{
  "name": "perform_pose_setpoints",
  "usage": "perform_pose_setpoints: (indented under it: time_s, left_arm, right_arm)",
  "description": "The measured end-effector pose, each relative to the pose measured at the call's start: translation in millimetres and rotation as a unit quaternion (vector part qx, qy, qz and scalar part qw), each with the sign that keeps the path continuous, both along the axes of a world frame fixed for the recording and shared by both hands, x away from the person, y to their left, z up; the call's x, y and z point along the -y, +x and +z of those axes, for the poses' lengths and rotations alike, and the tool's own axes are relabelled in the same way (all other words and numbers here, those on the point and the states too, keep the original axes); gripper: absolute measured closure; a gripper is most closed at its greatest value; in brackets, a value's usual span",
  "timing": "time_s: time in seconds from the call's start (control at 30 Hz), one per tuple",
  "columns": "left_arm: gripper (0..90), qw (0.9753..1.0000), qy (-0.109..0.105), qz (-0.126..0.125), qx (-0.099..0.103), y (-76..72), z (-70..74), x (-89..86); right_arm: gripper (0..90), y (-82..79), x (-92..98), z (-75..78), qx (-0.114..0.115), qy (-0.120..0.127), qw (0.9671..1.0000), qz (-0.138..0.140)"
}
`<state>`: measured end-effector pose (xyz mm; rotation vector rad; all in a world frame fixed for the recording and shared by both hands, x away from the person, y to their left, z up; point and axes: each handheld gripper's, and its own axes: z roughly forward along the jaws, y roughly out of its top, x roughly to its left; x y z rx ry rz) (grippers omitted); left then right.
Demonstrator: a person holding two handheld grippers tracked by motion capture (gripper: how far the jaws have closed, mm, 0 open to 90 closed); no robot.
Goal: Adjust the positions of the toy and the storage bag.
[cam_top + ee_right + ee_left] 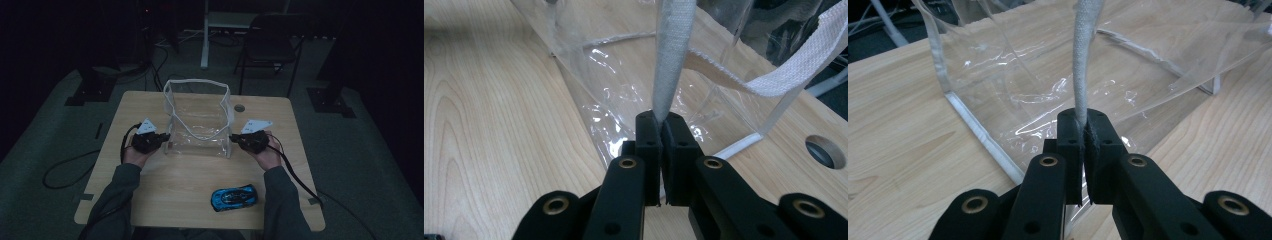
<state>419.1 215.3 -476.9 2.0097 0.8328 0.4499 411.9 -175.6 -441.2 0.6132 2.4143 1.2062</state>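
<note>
Wooden table (200,170): both claws, left (1083,131) and right (660,125), clamp the clear bag's (197,120) white trim.

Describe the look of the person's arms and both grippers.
Both forearms wear dark grey-green long sleeves. The left gripper and right gripper are black, each topped by a pale three-cornered plate and trailing a black cable. Their black fingers are blocky, with brass-ringed pivot holes.
</note>
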Motion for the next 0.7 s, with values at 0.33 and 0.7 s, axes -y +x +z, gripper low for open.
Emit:
perform_pose_setpoints:
  time_s: [0.33, 0.7]
  left_arm:
    - [86.5, 0.9999, -0.009, -0.014, -0.004, 0.3, -0.5, 8.3]
    - [86.5, 0.9995, -0.011, -0.027, -0.005, 0.9, 0.3, 17.3]
  right_arm:
    - [87.3, -2.2, 13.6, -0.9, -0.002, 0.007, 0.9999, -0.01]
    - [87.2, -5.7, 22.9, 1.3, -0.001, -0.002, 0.9998, -0.018]
